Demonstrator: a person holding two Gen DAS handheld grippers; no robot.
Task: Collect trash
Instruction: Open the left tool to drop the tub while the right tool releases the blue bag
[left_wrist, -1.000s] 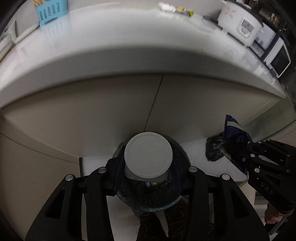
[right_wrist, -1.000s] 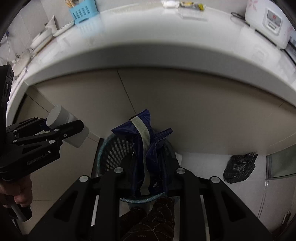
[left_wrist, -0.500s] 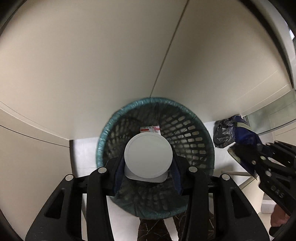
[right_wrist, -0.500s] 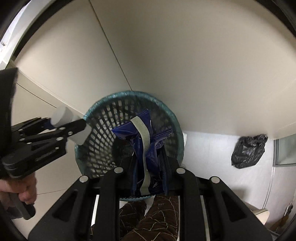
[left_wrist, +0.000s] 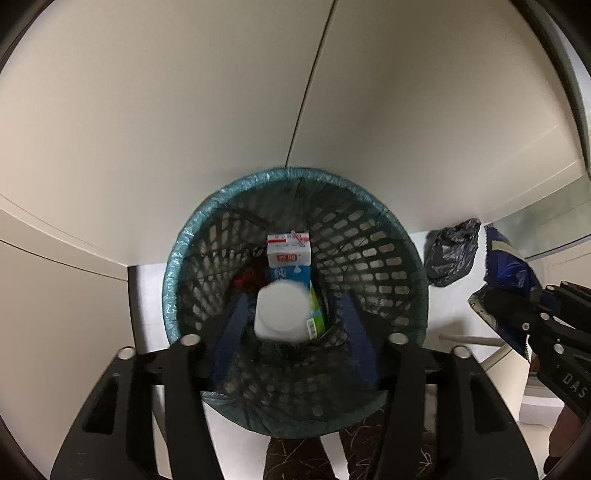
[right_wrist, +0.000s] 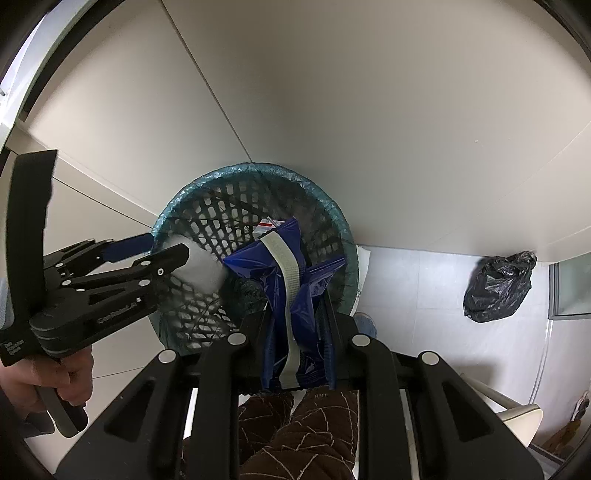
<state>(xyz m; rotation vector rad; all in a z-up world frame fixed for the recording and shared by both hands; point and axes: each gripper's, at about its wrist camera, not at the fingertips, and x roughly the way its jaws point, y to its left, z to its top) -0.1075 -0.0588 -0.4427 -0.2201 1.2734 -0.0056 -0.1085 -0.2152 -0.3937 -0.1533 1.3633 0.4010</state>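
The left gripper (left_wrist: 290, 325) pointed steeply down over a round, dark green plastic mesh waste basket (left_wrist: 380, 236) lined with a thin teal bag. Its jaws were opening, and the blue pads (left_wrist: 231, 332) no longer pressed on anything. Between them, a white plastic cup with a round bottom (left_wrist: 282, 314) appeared blurred, already free of the pads and inside the mouth of the basket. Under the cup, a white and blue milk carton (left_wrist: 290, 254) lay in the basket, leaning toward the far wall, and something red showed just beside it on the left; I could not tell what it was.

The right gripper (right_wrist: 295, 332) was closed narrowly on a crumpled dark blue foil snack wrapper with a pale grey stripe (right_wrist: 288, 273). The wrapper stood up between the fingers and hung over the near right part of the basket rim (right_wrist: 347, 236), not yet inside. In the right wrist view the left gripper came in from the left edge, held by a hand (right_wrist: 62, 373), with the blurred white cup at its tips above the left edge of the basket.

The basket stood on a pale tiled floor (right_wrist: 413, 280), close against beige cabinet doors (right_wrist: 369, 110). A crumpled black plastic bag (right_wrist: 498, 288) lay on the floor well apart to the right. Brown patterned slippers (right_wrist: 306, 435) showed at the bottom.
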